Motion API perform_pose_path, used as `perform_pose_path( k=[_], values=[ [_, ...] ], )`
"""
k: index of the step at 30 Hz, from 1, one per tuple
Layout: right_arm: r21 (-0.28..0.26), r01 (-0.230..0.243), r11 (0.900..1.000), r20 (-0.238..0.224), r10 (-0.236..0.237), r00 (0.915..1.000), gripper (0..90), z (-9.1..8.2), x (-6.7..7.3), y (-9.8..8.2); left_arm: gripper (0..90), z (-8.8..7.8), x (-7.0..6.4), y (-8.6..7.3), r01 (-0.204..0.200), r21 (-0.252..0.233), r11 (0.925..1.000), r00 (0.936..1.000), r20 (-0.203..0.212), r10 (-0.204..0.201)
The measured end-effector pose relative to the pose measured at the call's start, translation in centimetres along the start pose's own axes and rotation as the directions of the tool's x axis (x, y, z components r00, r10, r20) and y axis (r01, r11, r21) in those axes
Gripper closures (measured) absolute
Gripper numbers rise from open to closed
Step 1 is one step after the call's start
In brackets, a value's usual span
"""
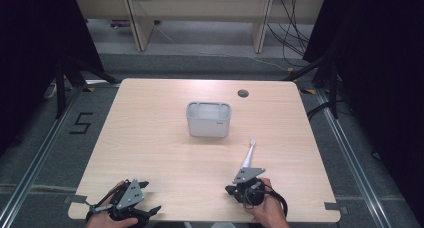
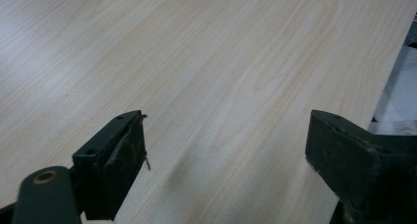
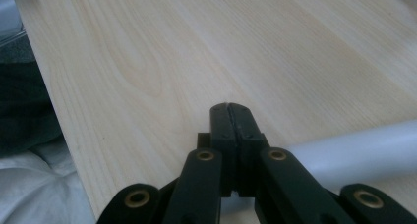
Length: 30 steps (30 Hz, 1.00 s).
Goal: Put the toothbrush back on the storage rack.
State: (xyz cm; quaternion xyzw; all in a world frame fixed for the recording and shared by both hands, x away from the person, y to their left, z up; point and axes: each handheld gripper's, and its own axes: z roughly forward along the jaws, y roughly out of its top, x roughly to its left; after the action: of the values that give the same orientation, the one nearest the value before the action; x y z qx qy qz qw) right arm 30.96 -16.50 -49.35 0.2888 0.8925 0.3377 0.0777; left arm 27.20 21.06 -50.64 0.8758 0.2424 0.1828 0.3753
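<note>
High view, white bin [image 1: 208,120] (small red label, unreadable) — floor marking "5" [image 1: 81,123].

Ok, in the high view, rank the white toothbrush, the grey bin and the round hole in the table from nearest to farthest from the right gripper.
1. White toothbrush: right by the right gripper, its handle end under the grey plate, head pointing up the table.
2. Grey bin: mid-table, ahead and slightly left.
3. Round hole: near the far edge, beyond the bin.

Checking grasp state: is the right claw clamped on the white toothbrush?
No. In the right gripper view the right claw has its jaws shut on each other, and the white toothbrush lies beside them on the table.
</note>
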Motion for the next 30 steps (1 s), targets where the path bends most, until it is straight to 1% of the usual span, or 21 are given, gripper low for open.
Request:
perform_pose_path(
  k=[1,2,4,7,8,11,12,13,14,15,16,18,19,21,22,23,24,25,27,28,30],
  values=[
    [-0.015,0.007,1.0,0.012,-0.007,0.9999,89.9,-0.1,0.0,-0.3,14.8,-0.1,0.0,0.0,-0.01,0.015,0.9998,0.9999,0.003,0.01],
    [0.004,0.0,1.0,0.006,0.0,1.0,89.9,-0.4,0.1,-0.4,14.8,-0.1,0.0,0.0,-0.006,0.012,0.9999,1.0,0.006,0.006],
    [-0.008,0.005,1.0,0.003,-0.005,1.0,89.9,-0.4,0.0,-0.7,14.8,0.0,0.0,0.0,-0.005,0.002,1.0,1.0,-0.003,0.005],
    [0.0,0.004,1.0,0.005,-0.004,1.0,89.9,-0.7,-0.1,-0.9,14.8,-0.1,0.0,0.0,-0.005,0.008,1.0,1.0,0.002,0.005],
    [0.009,-0.031,0.999,0.012,0.031,0.9994,89.9,-1.1,0.0,-1.2,14.8,-0.1,0.0,0.0,-0.005,0.012,0.9999,1.0,0.005,0.005],
    [-0.004,-0.04,0.999,0.016,0.04,0.9991,89.8,-1.1,0.0,-1.4,14.8,0.0,0.0,0.0,-0.011,0.006,0.9999,0.9999,-0.005,0.011],
    [-0.013,-0.026,1.0,0.016,0.026,0.9995,89.8,-1.1,-0.1,-1.5,14.8,-0.1,0.1,0.0,-0.015,0.018,0.9997,0.9999,-0.002,0.015],
    [0.002,-0.021,1.0,0.007,0.021,0.9998,89.8,-1.3,-0.2,-1.5,14.8,-0.1,0.0,0.0,-0.006,0.012,0.9999,1.0,0.005,0.006],
    [-0.004,-0.038,0.999,0.023,0.038,0.999,89.7,-1.4,-0.1,-1.7,14.8,-0.1,0.0,0.0,-0.004,0.012,0.9999,1.0,0.005,0.004],
    [0.008,-0.049,0.999,0.018,0.049,0.9986,89.7,-1.6,-0.1,-1.7,14.8,-0.1,0.0,0.0,-0.004,0.012,0.9999,1.0,0.005,0.004],
    [-0.016,-0.036,0.999,0.021,0.036,0.9991,89.7,-1.5,-0.1,-1.8,14.8,0.0,0.0,0.0,-0.005,-0.001,1.0,1.0,-0.002,0.005],
    [-0.019,-0.023,1.0,0.025,0.023,0.9994,89.7,-1.5,-0.3,-1.9,14.8,0.0,0.0,0.0,-0.004,0.002,1.0,1.0,0.001,0.004],
    [-0.019,-0.023,1.0,0.025,0.023,0.9994,89.7,-1.5,-0.3,-1.9,14.8,-0.1,0.0,0.0,-0.007,0.015,0.9999,1.0,0.003,0.007],
    [-0.005,-0.021,1.0,0.018,0.021,0.9996,89.7,-1.7,-0.3,-2.0,14.8,0.0,0.0,0.0,-0.012,0.007,0.9999,0.9999,-0.003,0.012],
    [0.001,-0.037,0.999,0.033,0.037,0.9988,89.7,-1.9,-0.4,-2.1,14.8,-0.1,0.1,0.0,-0.014,0.018,0.9997,0.9999,-0.002,0.014],
    [-0.014,-0.037,0.999,0.029,0.038,0.9989,89.7,-1.9,-0.4,-2.2,14.8,-0.1,0.0,0.0,-0.007,0.013,0.9999,1.0,0.002,0.007],
    [0.006,-0.035,0.999,0.023,0.035,0.9991,89.7,-2.1,-0.4,-2.2,14.8,-0.1,0.0,0.0,-0.006,0.012,0.9999,1.0,0.004,0.006],
    [0.011,-0.047,0.999,0.035,0.047,0.9983,89.7,-2.2,-0.4,-2.3,14.8,-0.1,0.0,0.0,-0.005,0.013,0.9999,1.0,0.004,0.005],
    [0.012,-0.043,0.999,0.033,0.042,0.9986,89.7,-2.2,-0.4,-2.4,14.8,-0.1,0.1,0.0,-0.014,0.022,0.9997,0.9999,-0.001,0.014],
    [0.004,-0.01,1.0,0.03,0.01,0.9995,89.7,-2.1,-0.7,-2.5,14.8,-0.1,0.0,0.0,-0.006,0.01,0.9999,1.0,0.0,0.006],
    [0.01,-0.019,1.0,0.029,0.019,0.9994,89.7,-2.2,-0.7,-2.6,14.8,-0.1,0.0,0.0,-0.006,0.013,0.9999,1.0,0.003,0.006]
  ],
)
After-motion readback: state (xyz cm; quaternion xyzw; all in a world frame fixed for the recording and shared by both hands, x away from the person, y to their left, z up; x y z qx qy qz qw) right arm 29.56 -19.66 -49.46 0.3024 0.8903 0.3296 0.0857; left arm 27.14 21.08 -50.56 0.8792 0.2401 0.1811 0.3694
